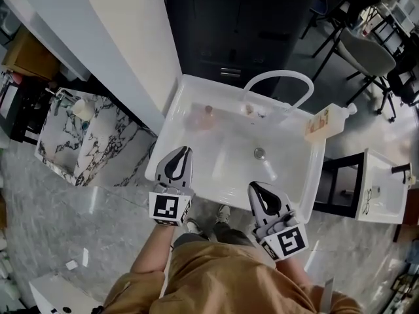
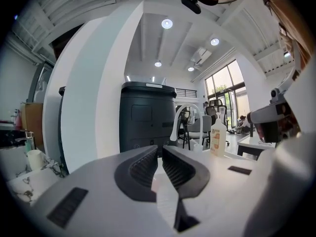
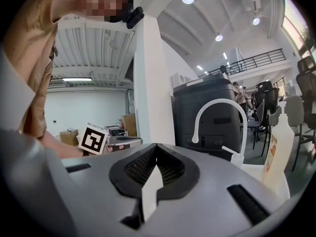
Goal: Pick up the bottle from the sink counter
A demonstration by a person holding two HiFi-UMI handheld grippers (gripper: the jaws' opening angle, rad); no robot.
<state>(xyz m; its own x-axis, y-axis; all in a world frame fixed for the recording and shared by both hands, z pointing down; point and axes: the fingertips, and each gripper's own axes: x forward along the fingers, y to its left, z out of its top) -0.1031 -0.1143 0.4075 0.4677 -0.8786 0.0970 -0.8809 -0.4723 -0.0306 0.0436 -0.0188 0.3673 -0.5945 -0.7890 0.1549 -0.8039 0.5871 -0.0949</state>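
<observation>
The bottle [image 1: 325, 122], a pale pump bottle with an orange label, stands on the right rim of the white sink [image 1: 173, 126], beside the curved white faucet [image 1: 278, 77]. Both grippers hover at the sink's near edge, well short of the bottle. My left gripper [image 1: 184, 151] is shut with nothing between its jaws; its view shows the bottle [image 2: 217, 135] far ahead to the right. My right gripper [image 1: 255, 188] is also shut and empty, with the bottle [image 3: 276, 154] at the right edge of its view, past the faucet [image 3: 219, 105].
A drain [image 1: 259, 153] sits in the basin floor. A white pillar [image 1: 124, 44] rises at the left, with a marble-patterned basin [image 1: 78, 142] beyond it. A dark cabinet [image 1: 229, 25] stands behind the sink. A second white basin [image 1: 383, 185] and chairs [image 1: 366, 51] are at the right.
</observation>
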